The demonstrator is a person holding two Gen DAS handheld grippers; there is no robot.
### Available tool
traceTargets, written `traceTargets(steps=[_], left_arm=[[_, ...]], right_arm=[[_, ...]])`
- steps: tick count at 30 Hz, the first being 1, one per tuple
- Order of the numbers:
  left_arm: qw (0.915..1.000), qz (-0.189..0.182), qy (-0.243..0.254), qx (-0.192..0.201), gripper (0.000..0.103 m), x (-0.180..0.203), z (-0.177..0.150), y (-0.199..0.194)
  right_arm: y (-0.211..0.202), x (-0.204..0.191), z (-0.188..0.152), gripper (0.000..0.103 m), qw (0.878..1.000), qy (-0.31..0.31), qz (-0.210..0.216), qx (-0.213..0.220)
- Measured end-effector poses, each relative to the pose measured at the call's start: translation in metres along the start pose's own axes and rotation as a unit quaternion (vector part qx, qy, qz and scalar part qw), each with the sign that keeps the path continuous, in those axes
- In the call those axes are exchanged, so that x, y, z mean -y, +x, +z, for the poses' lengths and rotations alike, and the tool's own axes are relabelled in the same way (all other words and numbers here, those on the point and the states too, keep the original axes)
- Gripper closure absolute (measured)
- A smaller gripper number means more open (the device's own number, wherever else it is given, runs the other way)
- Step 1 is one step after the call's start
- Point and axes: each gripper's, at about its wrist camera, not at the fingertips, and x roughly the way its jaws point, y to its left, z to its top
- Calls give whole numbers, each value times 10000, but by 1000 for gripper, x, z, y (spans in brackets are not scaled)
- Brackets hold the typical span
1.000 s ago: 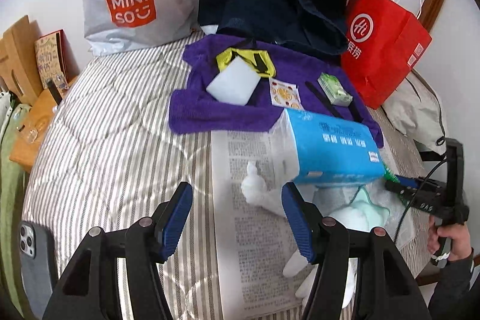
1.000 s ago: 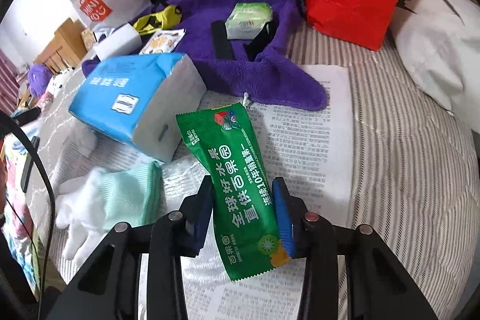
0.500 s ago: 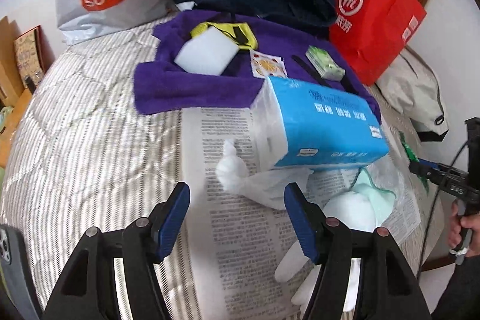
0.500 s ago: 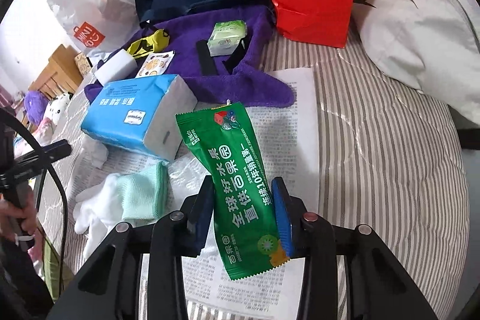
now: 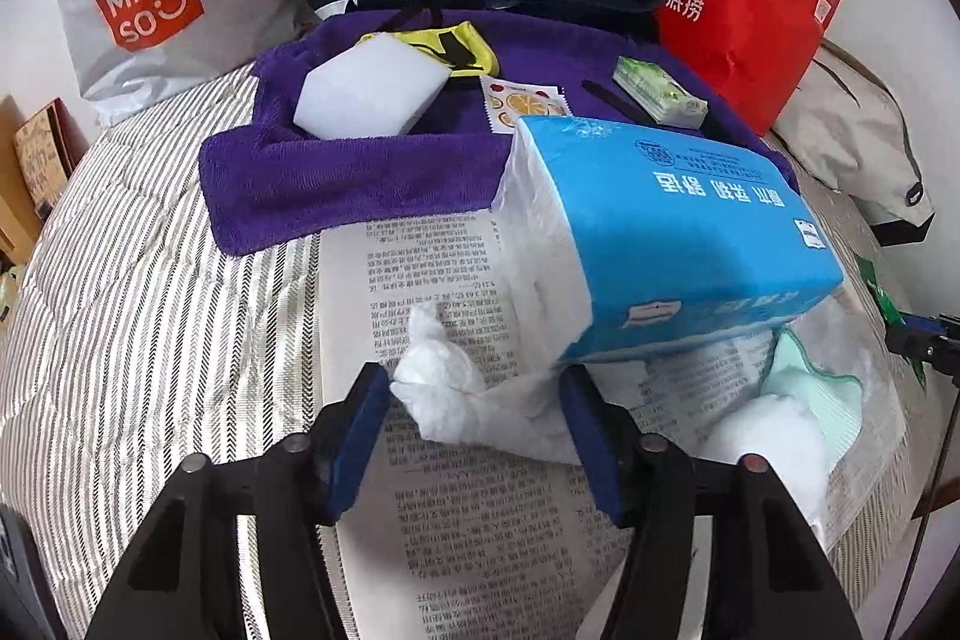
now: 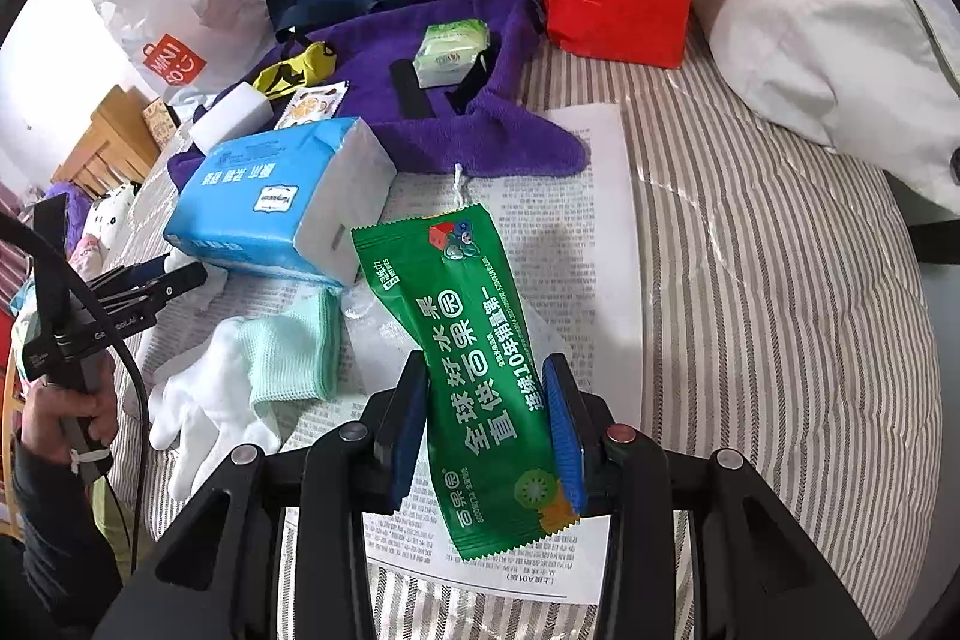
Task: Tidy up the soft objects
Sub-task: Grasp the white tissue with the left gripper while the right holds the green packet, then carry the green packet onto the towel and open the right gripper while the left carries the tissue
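Two blue-padded jaws of the left gripper [image 5: 474,436] stand apart around a crumpled white glove [image 5: 474,394], just beside the blue rectangular tissue pack [image 5: 666,244]. Right view: the right gripper [image 6: 489,430] clamps a green plastic snack packet [image 6: 480,370], beside that pack [image 6: 276,208].

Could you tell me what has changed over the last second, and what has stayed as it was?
The left tongs have moved forward, open, and now straddle the white glove lying on the newspaper, beside the blue tissue pack; nothing is gripped yet. The right tongs have drawn back slightly while staying clamped on the green snack packet. Everything on the purple towel is unmoved.
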Motion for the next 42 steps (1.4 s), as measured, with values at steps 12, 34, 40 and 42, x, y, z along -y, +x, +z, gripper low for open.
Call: traceTargets(steps=[12,34,40,42], left_arm=[[9992,-382,-126,76,80,-3,-9,-10],[9969,-325,-409,592,80,-16,2,-74],[9961,-300,-434,701,80,-16,15,-87],[9957,-336,-451,739,80,-17,19,-90]], right_arm=[[3,-3,-6,65,10000,4,71,-57],[-15,-28,5,65,9992,7,261,302],[-19,-35,14,65,9988,-8,298,398],[-20,-37,16,65,9986,-14,308,423]])
